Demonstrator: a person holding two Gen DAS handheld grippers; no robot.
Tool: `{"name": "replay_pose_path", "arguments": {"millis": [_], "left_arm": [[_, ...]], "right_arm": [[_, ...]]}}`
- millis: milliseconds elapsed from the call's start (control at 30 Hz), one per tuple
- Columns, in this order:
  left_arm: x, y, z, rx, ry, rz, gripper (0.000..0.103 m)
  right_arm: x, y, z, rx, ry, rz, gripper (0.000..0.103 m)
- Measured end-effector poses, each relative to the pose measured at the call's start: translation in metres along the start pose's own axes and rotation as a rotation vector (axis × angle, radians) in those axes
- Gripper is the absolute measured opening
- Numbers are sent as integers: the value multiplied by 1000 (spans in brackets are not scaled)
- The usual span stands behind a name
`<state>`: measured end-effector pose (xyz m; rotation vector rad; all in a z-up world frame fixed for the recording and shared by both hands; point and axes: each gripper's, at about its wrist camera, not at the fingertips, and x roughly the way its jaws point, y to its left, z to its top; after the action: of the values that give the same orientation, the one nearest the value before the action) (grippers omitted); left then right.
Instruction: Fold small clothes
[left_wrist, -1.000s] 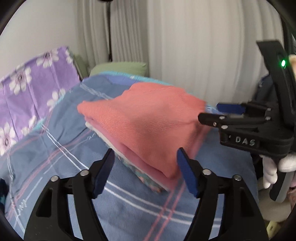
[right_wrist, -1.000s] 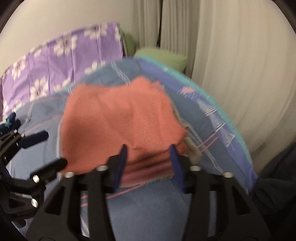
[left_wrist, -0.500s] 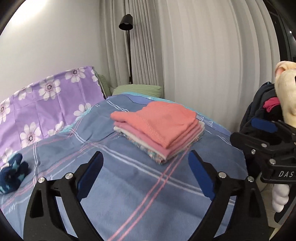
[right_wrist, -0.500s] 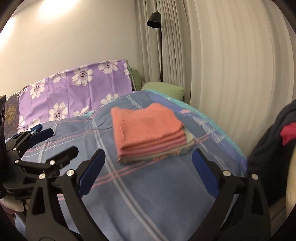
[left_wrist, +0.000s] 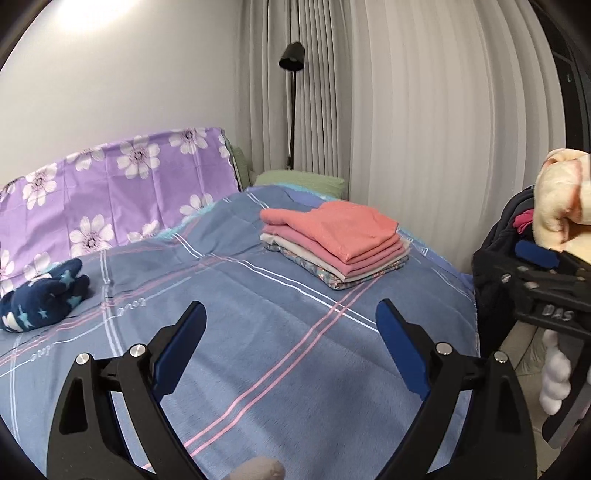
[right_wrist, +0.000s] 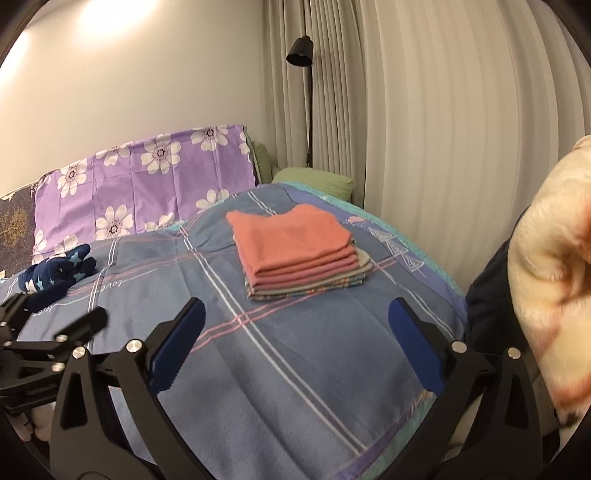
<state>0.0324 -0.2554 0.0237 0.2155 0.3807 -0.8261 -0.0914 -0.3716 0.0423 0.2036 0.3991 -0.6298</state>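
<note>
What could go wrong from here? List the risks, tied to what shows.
1. The folded stack lies near the bed's curtain-side edge; a careless nudge might tip it off.
2. The navy star garment is bunched, so one tool may catch several layers.
3. The left tool and right tool hang close together and could collide.

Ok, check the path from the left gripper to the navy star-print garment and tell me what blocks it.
Nothing visible blocks it. The left gripper is open and empty, and only bare blue plaid bedspread lies between it and the navy star-print garment, which sits crumpled by the purple floral sheet. The folded stack lies on the other side.
</note>
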Motion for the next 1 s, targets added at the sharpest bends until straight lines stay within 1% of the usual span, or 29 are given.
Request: {"name": "replay_pose_path", "arguments": {"millis": [67,100,167,267,367,467,567,633,800,1000], "left_arm": [[-15,3,-3,-13,-18,-2,100],[-22,4,-4,-22,-27,3,102],[-32,6,-9,-42,-33,4,102],[-41,7,-15,-43,-27,-14,102],[-48,11,-19,-55,-32,2,102],[-54,17,-22,-91,-30,-6,102],[-59,20,-24,-106,-27,-2,102],[-60,20,-24,-112,-27,1,102],[-60,16,-25,-122,-10,-22,102],[-57,13,-25,-126,-4,-27,102]], "right_arm": [[-4,5,-2,1,1,-8,101],[-7,8,-3,4,3,-13,101],[-12,14,-5,8,6,-12,101],[-20,22,-7,4,7,-14,101],[-26,29,-6,-3,3,-16,101],[-32,32,-6,0,1,-5,101],[-34,34,-7,-1,4,-2,101],[-31,34,-7,0,19,-8,101],[-26,31,-11,36,70,-30,101],[-24,23,-15,46,79,-40,101]]}}
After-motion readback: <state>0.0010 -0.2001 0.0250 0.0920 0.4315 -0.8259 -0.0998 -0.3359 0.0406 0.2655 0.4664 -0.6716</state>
